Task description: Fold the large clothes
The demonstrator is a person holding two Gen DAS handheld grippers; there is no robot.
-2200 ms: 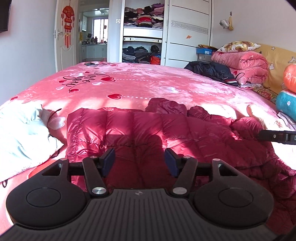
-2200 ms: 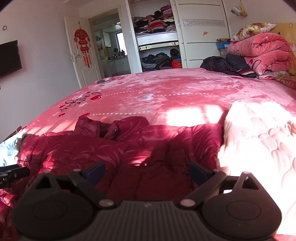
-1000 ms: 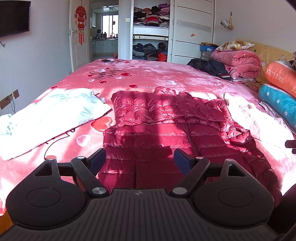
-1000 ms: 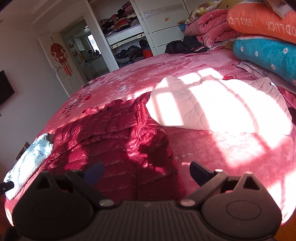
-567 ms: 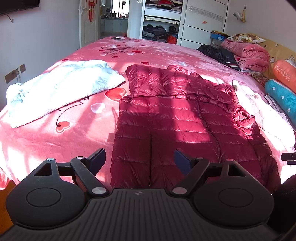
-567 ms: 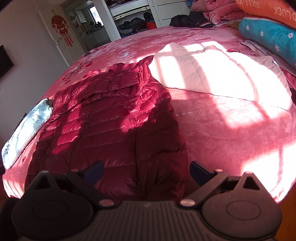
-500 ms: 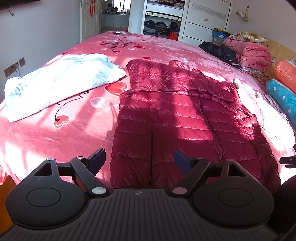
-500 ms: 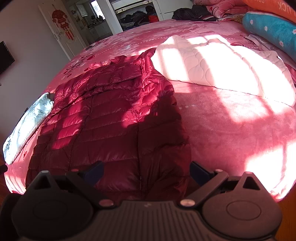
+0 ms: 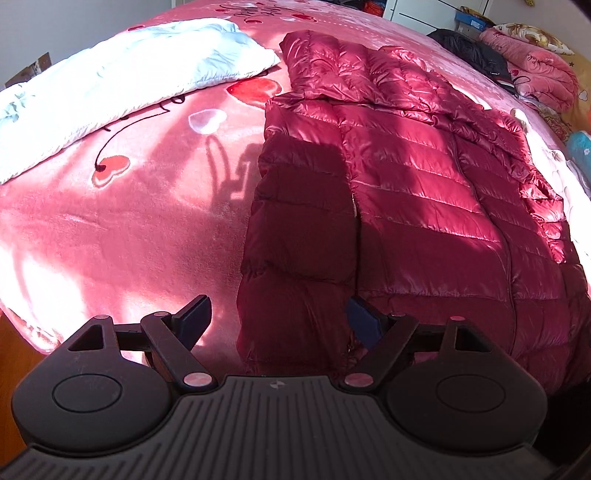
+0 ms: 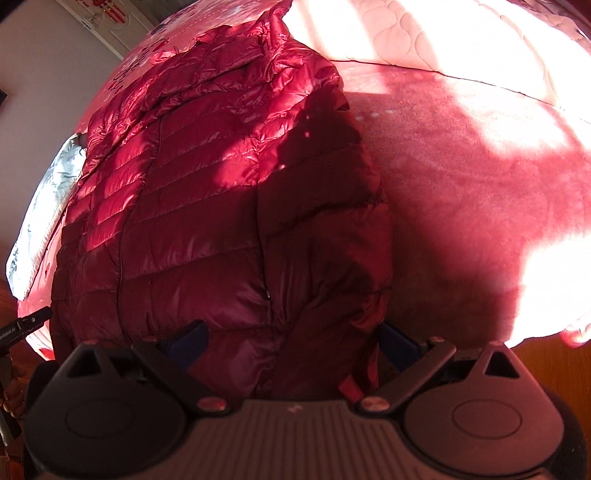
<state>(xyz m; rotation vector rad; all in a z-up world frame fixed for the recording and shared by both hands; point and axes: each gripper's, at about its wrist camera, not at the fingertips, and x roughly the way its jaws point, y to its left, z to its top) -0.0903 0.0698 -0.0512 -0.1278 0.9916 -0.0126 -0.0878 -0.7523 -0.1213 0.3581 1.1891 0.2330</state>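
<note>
Both hand-held grippers, left [image 9: 279, 319] and right [image 10: 291, 341], hang wide open at the jacket's [image 9: 388, 206] hem, so I'd pinch both corners evenly.

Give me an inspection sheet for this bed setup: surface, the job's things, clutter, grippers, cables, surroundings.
Surface: pink heart-print blanket covering the bed, sunlit in patches.
Job's things: dark red puffer jacket spread flat, hem at the near bed edge, not yet folded.
Clutter: pale blue quilt to the jacket's left; white quilted pad to its right; dark clothing and pink folded bedding at the far end.
Grippers: left gripper open, right gripper open, both at the jacket hem, neither gripping.
Cables: nothing seen.
Surroundings: white wardrobe, grey wall, wooden floor.
</note>
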